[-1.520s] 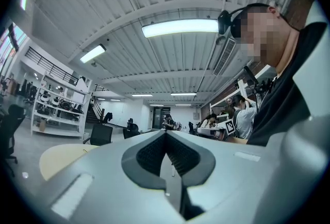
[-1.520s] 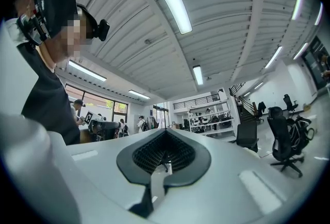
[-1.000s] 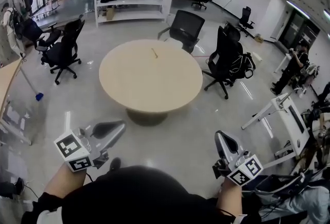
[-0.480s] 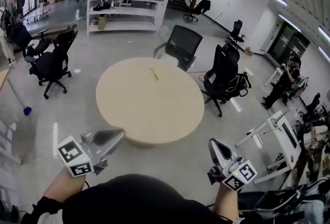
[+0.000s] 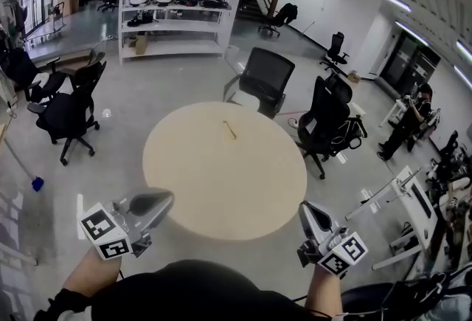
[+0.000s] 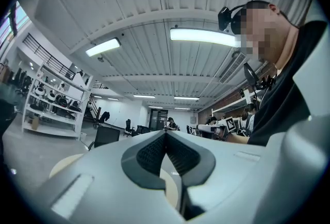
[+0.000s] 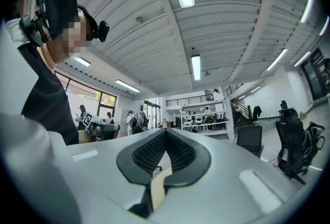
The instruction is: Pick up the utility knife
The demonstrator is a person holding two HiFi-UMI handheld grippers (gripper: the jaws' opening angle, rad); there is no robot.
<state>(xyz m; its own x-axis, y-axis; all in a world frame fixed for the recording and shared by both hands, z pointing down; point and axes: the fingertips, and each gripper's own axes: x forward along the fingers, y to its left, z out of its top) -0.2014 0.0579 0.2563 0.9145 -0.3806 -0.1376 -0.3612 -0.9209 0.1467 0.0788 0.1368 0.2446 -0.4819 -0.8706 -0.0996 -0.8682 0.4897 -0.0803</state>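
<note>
Both shut, left tongs (image 5: 169, 198), right tongs (image 5: 304, 207), utility knife (image 5: 230, 130) well ahead

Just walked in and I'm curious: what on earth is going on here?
A person holds a two-jaw gripper in each hand, standing at the near edge of a round table. The left gripper and the right gripper both have their jaws closed on nothing. A slim yellowish object, presumably the utility knife, lies alone toward the table's far side, well beyond both grippers. Nothing has been picked up yet.
</note>
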